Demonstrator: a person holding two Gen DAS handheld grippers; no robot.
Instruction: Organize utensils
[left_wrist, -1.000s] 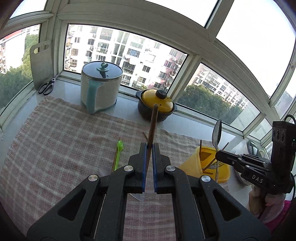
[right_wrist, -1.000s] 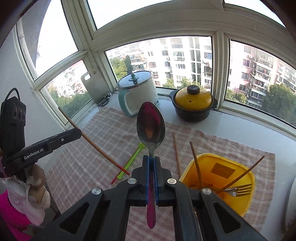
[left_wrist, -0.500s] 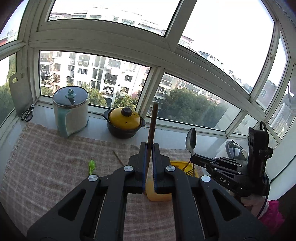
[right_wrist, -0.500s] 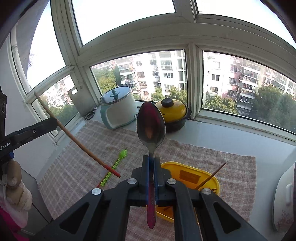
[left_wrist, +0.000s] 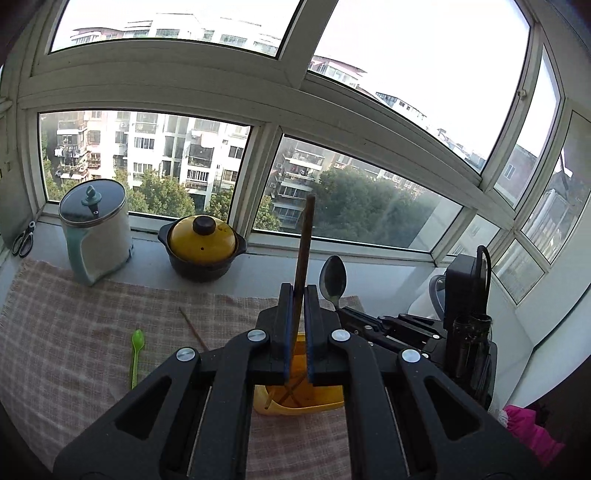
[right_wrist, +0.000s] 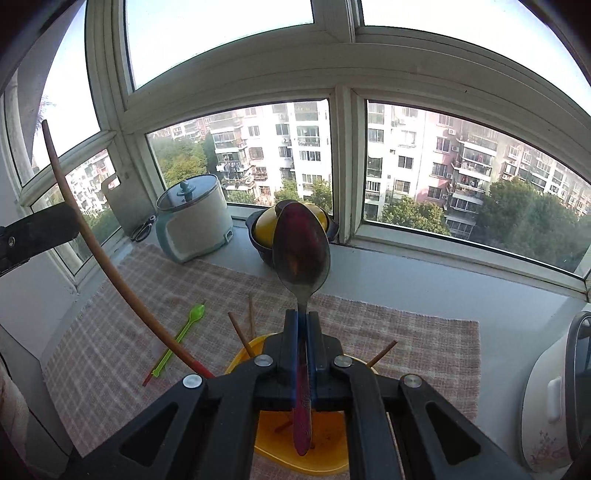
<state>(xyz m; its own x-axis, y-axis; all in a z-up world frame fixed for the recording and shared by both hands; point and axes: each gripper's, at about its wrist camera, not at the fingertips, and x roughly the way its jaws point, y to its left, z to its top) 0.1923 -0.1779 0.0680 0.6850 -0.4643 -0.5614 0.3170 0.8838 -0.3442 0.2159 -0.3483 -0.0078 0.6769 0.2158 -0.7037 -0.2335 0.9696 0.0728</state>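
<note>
sunlit windows curve round a sill where a checked cloth (right_wrist: 110, 332) lies, with a white pot (left_wrist: 96, 229) and a yellow-lidded pot (left_wrist: 202, 249) behind it. left gripper (left_wrist: 299, 314) is pinched on a brown chopstick (left_wrist: 303, 254) that stands upright above the yellow bin (left_wrist: 295, 402), which sits on the cloth with more sticks inside; right gripper (right_wrist: 303, 332) is clamped on a metal spoon (right_wrist: 301, 254), bowl up, over the same bin. a green spoon (right_wrist: 184, 332) and one loose chopstick (left_wrist: 192, 328) lie on the cloth to the bin's left.

Yellow container (left_wrist: 295, 400) mostly hidden behind tongs; contents unclear.
</note>
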